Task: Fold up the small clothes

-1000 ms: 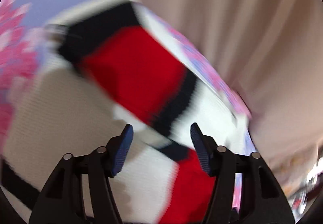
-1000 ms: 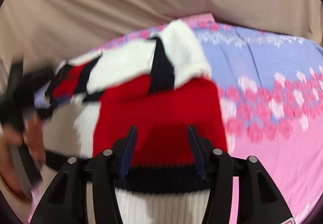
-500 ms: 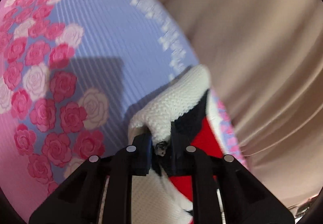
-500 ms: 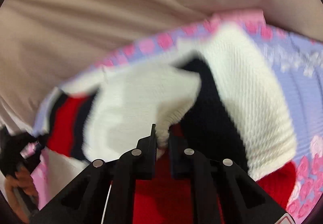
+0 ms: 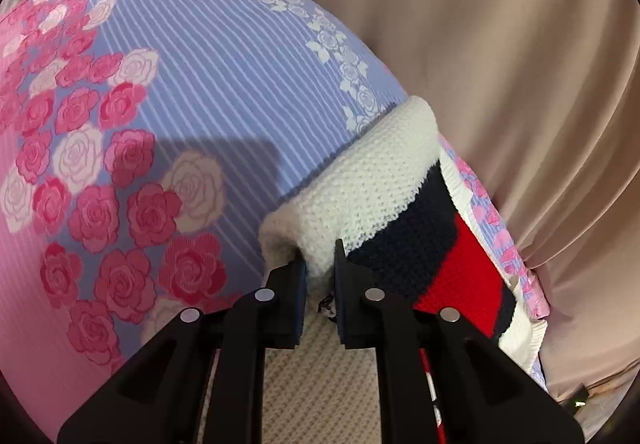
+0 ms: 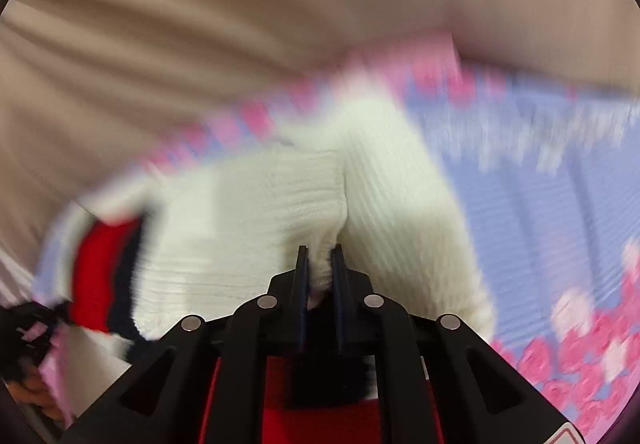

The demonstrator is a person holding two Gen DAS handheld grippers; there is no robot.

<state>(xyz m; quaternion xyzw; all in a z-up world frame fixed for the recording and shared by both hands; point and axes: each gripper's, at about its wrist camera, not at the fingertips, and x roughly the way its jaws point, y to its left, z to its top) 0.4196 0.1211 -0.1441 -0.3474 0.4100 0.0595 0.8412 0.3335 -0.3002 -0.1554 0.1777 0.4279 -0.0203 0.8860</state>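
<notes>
A small knit sweater (image 5: 376,188) in white, navy and red lies on a floral bedsheet (image 5: 168,92). My left gripper (image 5: 320,256) is shut on a white knit edge of the sweater, with the navy and red bands to its right. In the right wrist view, which is blurred, my right gripper (image 6: 319,264) is shut on a white fold of the same sweater (image 6: 280,204). Red and navy stripes show at the left there. The left gripper and a hand show at that view's lower left edge (image 6: 28,336).
The sheet is lilac-striped with pink roses and ends at the far edge near the sweater. A beige curtain (image 5: 500,44) hangs close behind the bed edge; it also fills the top of the right wrist view (image 6: 240,4).
Both grippers were open over the sweater a second ago. Both have shut on white parts of it and hold it. The right one is still moving.
</notes>
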